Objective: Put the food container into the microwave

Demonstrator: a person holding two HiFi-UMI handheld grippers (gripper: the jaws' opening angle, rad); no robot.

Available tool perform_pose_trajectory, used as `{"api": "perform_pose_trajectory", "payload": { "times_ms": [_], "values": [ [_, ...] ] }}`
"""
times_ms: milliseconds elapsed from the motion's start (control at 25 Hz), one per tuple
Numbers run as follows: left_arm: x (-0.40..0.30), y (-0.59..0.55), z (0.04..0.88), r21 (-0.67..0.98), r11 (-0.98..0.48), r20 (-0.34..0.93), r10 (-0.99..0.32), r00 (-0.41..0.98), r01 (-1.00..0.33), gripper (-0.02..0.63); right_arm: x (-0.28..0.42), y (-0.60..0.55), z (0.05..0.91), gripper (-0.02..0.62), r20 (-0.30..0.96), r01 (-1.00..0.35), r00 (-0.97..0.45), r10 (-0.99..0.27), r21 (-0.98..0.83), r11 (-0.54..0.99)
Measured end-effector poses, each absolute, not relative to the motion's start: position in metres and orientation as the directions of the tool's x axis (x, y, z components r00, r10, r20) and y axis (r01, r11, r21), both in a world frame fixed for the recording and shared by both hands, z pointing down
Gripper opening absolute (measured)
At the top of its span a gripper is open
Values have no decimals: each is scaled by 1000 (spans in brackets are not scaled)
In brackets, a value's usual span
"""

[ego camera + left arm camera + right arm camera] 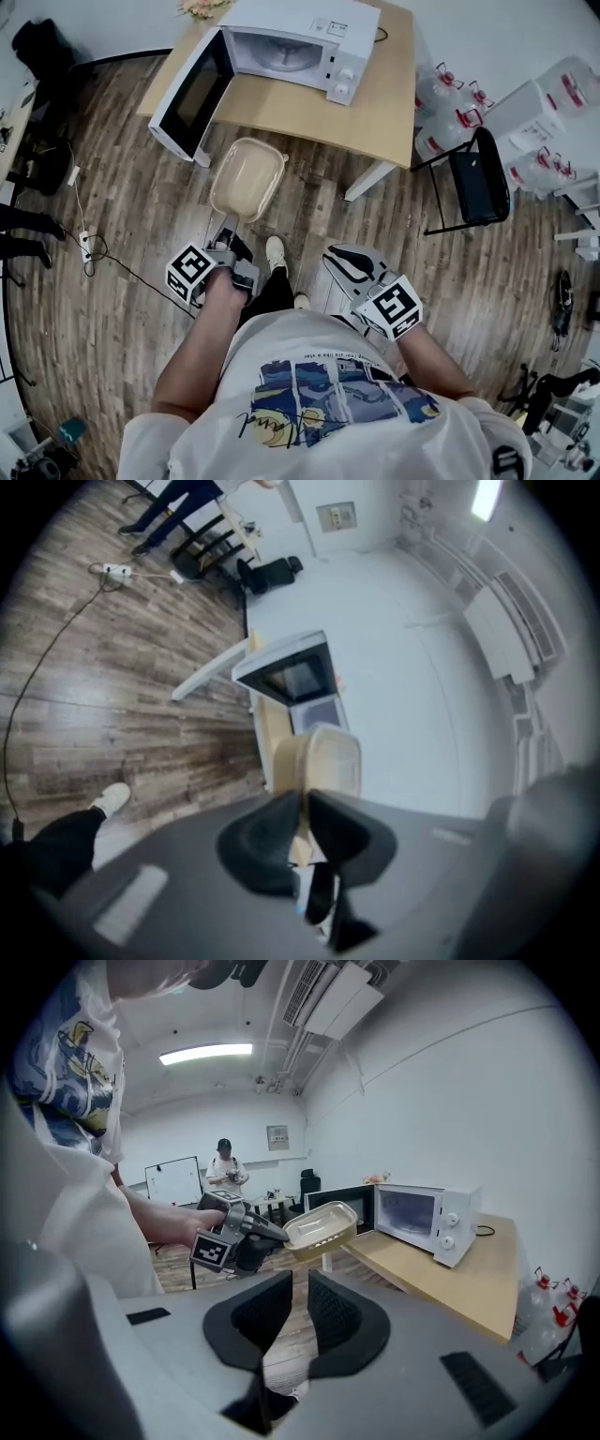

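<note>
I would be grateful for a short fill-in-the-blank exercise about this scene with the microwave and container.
1. The door of the microwave stands ___.
2. The microwave rests on a wooden ___.
3. The container is held by the ___ gripper.
4. The right gripper holds ___.
Missing words: open; table; left; nothing.

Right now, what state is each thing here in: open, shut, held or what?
microwave door: swung wide open.
microwave: cavity looks empty.
food container: lidless, held in the air by its rim.
left gripper: shut on the food container.
right gripper: jaws slightly apart, empty.
</note>
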State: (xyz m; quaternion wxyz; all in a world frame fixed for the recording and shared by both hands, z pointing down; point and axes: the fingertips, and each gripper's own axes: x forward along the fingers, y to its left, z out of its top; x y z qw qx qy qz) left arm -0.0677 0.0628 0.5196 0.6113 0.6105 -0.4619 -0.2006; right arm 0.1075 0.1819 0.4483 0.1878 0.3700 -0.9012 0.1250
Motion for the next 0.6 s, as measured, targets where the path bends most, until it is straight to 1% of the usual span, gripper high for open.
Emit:
{"api": "perform_pose_trajectory", "payload": {
  "times_ms": [320, 600],
  "values": [
    [-43, -60, 519, 940, 153, 306, -776, 552, -305, 39, 124, 79, 428, 37, 464, -772, -582, -668, -55, 634],
    [-30, -145, 529, 942, 146, 302, -757, 579, -301, 40, 111, 11, 420, 34, 464, -794, -551, -694, -34, 607]
  ]
}}
